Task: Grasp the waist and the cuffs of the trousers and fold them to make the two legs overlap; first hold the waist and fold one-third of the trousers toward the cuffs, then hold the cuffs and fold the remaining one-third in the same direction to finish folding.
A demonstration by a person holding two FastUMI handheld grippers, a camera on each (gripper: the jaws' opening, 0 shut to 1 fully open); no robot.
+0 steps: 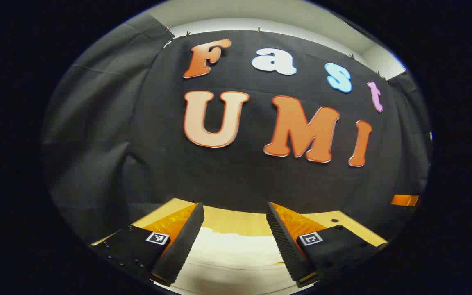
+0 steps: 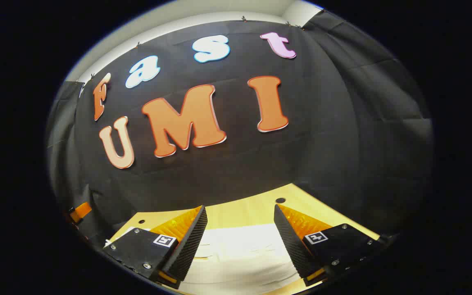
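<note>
Lying pale on the wooden table (image 1: 236, 221), the trousers (image 1: 236, 250) are seen beneath the left gripper (image 1: 235, 211) and right gripper (image 2: 240, 213), both spread wide, holding nothing.

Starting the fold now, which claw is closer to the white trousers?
Neither clearly: left and right look about level. The left claw hangs open just above the trousers, the cloth lying under its gap; the right claw hangs open above them likewise.

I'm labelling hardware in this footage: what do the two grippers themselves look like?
Left gripper and right gripper look alike: two wedge-shaped fingers with ribbed inner pads, mounted on dark blocks with screws, each block bearing a small square black-and-white marker.
</note>
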